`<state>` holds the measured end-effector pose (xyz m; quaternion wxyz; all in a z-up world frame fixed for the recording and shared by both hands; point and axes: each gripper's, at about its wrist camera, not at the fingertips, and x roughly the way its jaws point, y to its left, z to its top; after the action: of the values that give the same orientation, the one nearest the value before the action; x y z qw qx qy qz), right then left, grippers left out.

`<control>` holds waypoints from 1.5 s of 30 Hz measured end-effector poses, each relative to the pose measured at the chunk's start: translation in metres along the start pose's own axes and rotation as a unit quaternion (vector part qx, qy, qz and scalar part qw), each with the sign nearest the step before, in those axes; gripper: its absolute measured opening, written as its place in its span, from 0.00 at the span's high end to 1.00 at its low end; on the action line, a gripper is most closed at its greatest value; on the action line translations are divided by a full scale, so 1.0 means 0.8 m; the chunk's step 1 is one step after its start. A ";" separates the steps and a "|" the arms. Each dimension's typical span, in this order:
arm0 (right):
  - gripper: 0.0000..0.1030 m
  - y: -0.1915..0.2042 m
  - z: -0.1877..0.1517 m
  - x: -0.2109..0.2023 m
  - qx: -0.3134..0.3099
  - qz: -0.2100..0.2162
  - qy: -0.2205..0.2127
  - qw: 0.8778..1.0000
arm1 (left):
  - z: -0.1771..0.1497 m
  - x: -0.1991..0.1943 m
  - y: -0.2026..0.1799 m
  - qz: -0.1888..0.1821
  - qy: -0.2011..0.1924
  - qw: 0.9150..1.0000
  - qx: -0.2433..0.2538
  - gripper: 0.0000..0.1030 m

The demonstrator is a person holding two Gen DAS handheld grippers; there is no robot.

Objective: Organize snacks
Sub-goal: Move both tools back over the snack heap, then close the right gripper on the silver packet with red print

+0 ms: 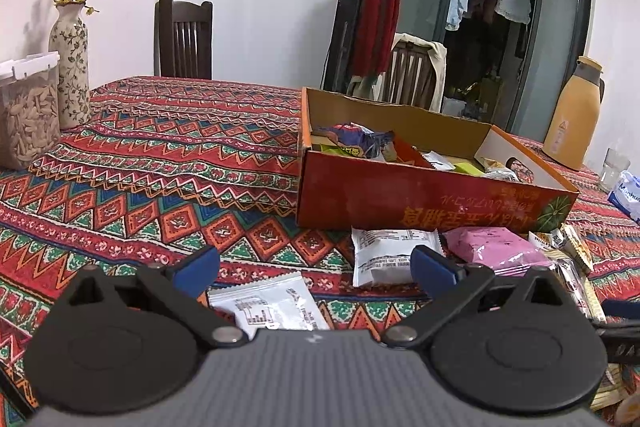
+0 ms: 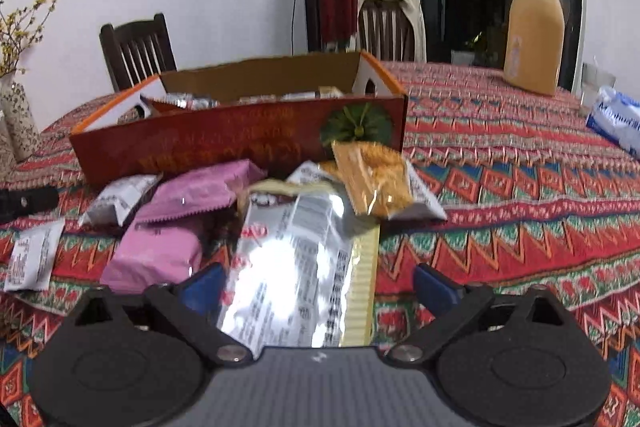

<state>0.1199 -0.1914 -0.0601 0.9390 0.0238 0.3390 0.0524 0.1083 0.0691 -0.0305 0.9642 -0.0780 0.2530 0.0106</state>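
An open red cardboard box (image 1: 420,195) (image 2: 200,143) stands on the patterned tablecloth with several snack packets inside. In front of it lie loose packets: a white one (image 1: 384,259), a pink one (image 1: 492,247) (image 2: 160,255), a second pink one (image 2: 204,191) and an orange one (image 2: 372,179). My left gripper (image 1: 316,267) is open above a flat white packet (image 1: 268,303), with nothing between its fingers. My right gripper (image 2: 319,287) is open around a shiny silver packet (image 2: 296,259). That packet lies between the fingers, nearer the left one, with a gap on the right.
A flowered vase (image 1: 72,67) and a clear tub of seeds (image 1: 26,115) stand at the table's left. A yellow thermos (image 1: 572,119) (image 2: 534,31) and a tissue pack (image 2: 616,123) sit at the right. Two chairs (image 1: 184,35) stand behind the table.
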 end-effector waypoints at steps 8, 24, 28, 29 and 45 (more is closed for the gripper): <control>0.28 0.010 -0.005 -0.001 -0.026 -0.002 -0.007 1.000 | 0.000 0.001 0.002 -0.010 0.001 1.000 -0.003 0.00; 0.67 0.006 -0.014 -0.033 -0.020 0.023 -0.055 0.998 | 0.001 0.006 0.006 0.003 0.010 1.000 -0.017 0.00; 0.67 0.007 -0.015 -0.043 -0.019 0.032 -0.072 0.997 | 0.000 -0.002 0.005 0.028 -0.009 0.999 -0.021 0.00; 0.67 0.008 -0.015 -0.045 -0.020 0.033 -0.077 0.996 | 0.000 -0.005 0.003 0.034 -0.017 0.999 -0.020 0.00; 0.67 -0.011 0.004 -0.054 -0.018 0.042 -0.137 0.990 | 0.021 -0.031 -0.003 0.068 -0.011 0.998 0.005 0.00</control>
<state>0.0899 -0.2047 -0.0309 0.9738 0.0276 0.2052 0.0942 0.0953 0.0699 -0.0036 0.9644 -0.0559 0.2471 0.0758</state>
